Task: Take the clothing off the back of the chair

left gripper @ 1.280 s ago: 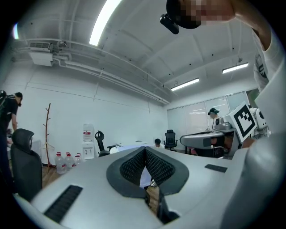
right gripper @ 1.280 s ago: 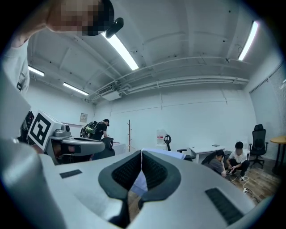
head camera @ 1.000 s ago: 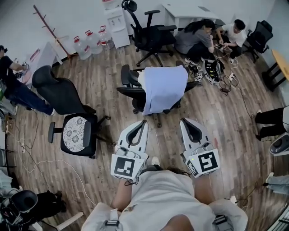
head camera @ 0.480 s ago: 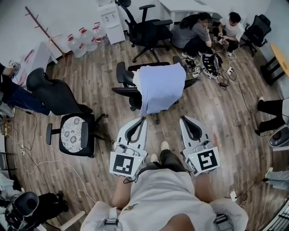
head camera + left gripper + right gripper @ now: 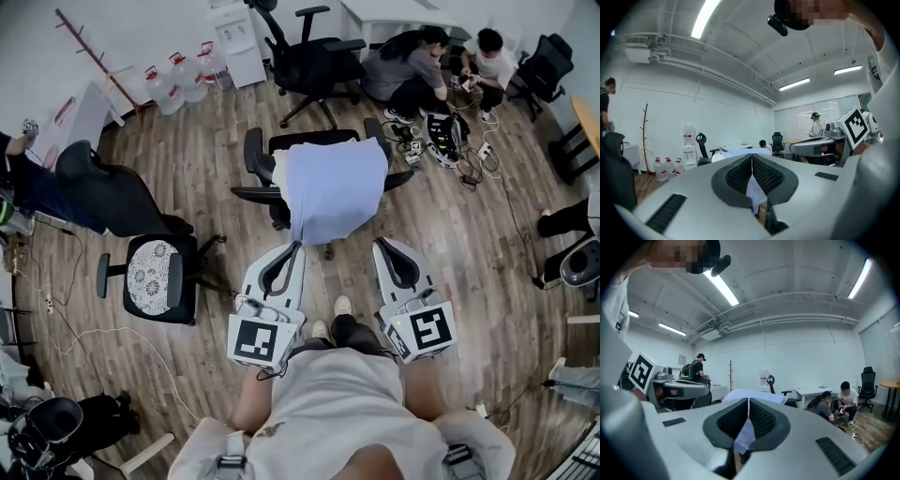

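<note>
— Where is the clothing now?
— The pale blue clothing [image 5: 336, 192] hangs over the back of the chair [image 5: 255, 155]. Nothing is taken off yet.
— And your grippers?
— My left gripper [image 5: 298, 247] and right gripper [image 5: 378, 246] point at it from the front, without touching. Both have jaws pressed together and hold nothing.

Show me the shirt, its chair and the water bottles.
shirt [image 5: 333, 192], head view, middle of the cloth.
chair [image 5: 253, 155], head view, an armrest.
water bottles [image 5: 176, 86], head view, the middle bottle.
</note>
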Tool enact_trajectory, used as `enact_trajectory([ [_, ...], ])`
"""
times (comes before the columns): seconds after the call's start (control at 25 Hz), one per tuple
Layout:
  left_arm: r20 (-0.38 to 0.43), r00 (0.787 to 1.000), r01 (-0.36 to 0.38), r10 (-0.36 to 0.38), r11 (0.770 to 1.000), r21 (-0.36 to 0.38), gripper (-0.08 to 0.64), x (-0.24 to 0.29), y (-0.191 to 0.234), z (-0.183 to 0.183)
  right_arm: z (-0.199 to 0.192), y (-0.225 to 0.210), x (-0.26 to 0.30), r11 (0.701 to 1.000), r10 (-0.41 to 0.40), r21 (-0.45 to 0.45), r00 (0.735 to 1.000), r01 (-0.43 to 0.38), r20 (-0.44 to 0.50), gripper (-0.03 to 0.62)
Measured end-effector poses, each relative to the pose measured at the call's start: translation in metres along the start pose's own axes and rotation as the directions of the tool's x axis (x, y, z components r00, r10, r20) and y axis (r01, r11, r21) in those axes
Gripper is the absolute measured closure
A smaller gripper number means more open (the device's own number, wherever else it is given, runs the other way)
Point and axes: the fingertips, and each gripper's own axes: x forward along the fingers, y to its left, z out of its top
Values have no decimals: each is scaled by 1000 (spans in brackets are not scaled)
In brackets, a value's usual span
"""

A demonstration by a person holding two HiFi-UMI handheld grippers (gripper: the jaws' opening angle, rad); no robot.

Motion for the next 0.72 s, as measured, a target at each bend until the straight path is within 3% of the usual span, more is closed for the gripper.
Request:
enact_trajectory([
  [0.72,-35,998,-51,51,999,-13,543,25,22,-8,-12,-22,32,999,33,32,999,-32,-30,571],
])
